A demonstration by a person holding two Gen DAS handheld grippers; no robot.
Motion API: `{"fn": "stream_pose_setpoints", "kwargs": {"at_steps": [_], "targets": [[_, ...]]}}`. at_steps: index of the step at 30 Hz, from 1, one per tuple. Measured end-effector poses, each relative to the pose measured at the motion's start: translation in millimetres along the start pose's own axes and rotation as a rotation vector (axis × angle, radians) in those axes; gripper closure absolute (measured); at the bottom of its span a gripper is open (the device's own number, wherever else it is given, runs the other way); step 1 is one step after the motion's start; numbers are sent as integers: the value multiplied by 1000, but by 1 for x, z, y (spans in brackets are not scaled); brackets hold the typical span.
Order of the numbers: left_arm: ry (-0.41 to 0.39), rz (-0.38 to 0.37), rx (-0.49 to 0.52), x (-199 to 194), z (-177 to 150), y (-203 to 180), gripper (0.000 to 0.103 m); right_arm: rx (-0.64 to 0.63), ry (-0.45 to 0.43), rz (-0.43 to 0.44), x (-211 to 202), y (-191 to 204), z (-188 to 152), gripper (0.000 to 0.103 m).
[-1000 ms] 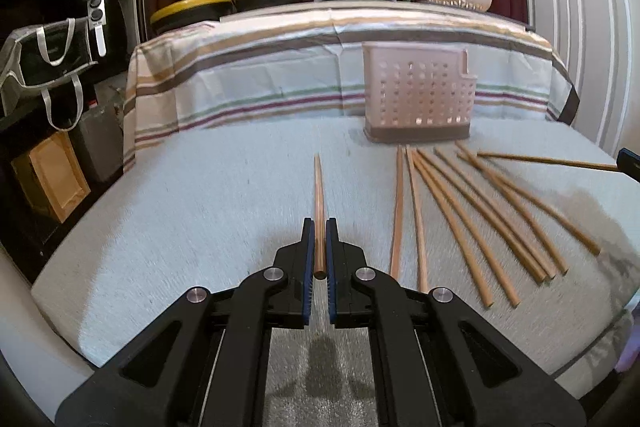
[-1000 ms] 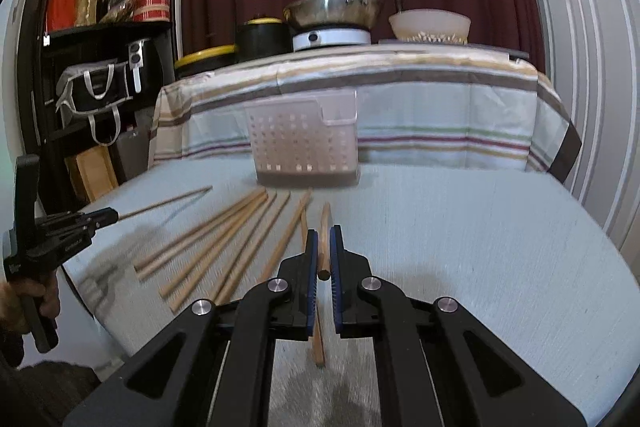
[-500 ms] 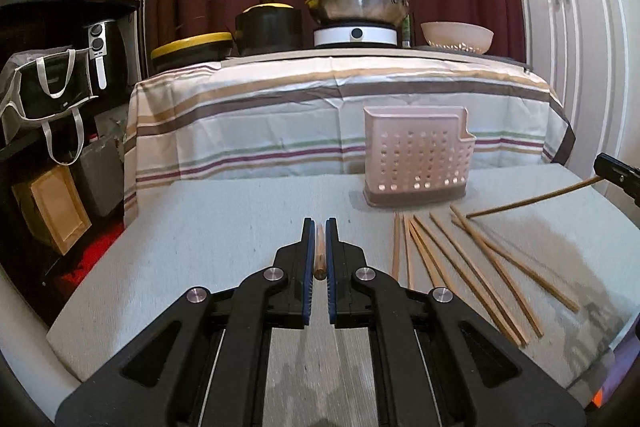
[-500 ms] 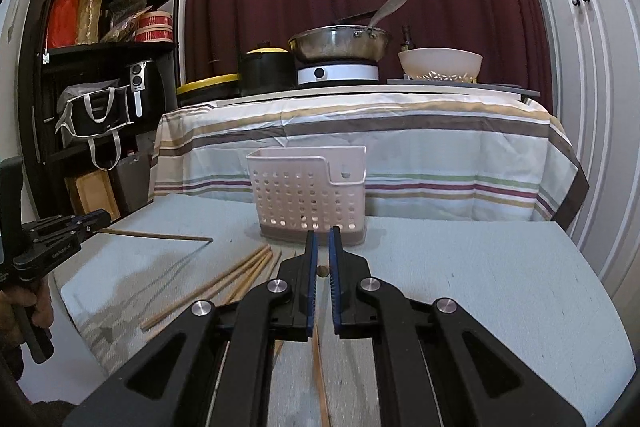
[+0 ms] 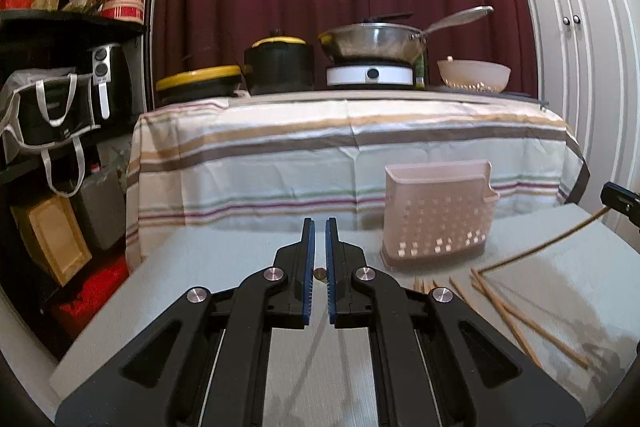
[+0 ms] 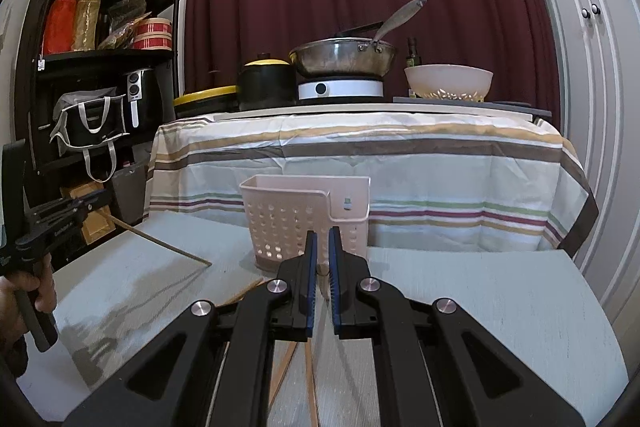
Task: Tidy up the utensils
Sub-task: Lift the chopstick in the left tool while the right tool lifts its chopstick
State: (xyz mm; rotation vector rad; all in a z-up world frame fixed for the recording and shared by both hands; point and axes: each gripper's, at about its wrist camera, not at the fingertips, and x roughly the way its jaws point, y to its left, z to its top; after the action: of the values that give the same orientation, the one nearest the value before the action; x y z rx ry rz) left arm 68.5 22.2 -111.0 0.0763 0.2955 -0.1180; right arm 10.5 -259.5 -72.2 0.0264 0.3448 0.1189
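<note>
Holding one chopstick each, both grippers are clamped and raised off the table. The left gripper (image 5: 318, 269) has its jaws closed on a chopstick (image 5: 319, 273) seen end-on, so its long axis runs straight ahead along the fingers, tilting down to the cloth as the right wrist view shows (image 6: 164, 246). The right gripper (image 6: 322, 269) likewise grips a second chopstick (image 6: 322, 270) end-on; from the left wrist view that stick (image 5: 536, 251) slopes down toward the loose chopsticks (image 5: 520, 319) lying below and to the right of the left gripper. The perforated basket (image 6: 308, 219) stands directly ahead of the right gripper, close behind its fingertips, while it sits ahead and off to the right of the left one (image 5: 436, 219). The right hand seems nearer, so I judge its stick should tip upright and drop in first
</note>
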Motion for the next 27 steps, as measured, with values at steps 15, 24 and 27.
{"fn": "stream_pose_setpoints", "kwargs": {"at_steps": [15, 24, 27], "targets": [[-66, -3, 5, 32, 19, -6, 97, 14, 11, 23, 40, -2, 9, 97], [-68, -2, 8, 29, 14, -6, 96, -11, 64, 18, 37, 2, -5, 97], [-52, -3, -10, 30, 10, -3, 96, -10, 85, 12, 34, 1, -12, 97]]}}
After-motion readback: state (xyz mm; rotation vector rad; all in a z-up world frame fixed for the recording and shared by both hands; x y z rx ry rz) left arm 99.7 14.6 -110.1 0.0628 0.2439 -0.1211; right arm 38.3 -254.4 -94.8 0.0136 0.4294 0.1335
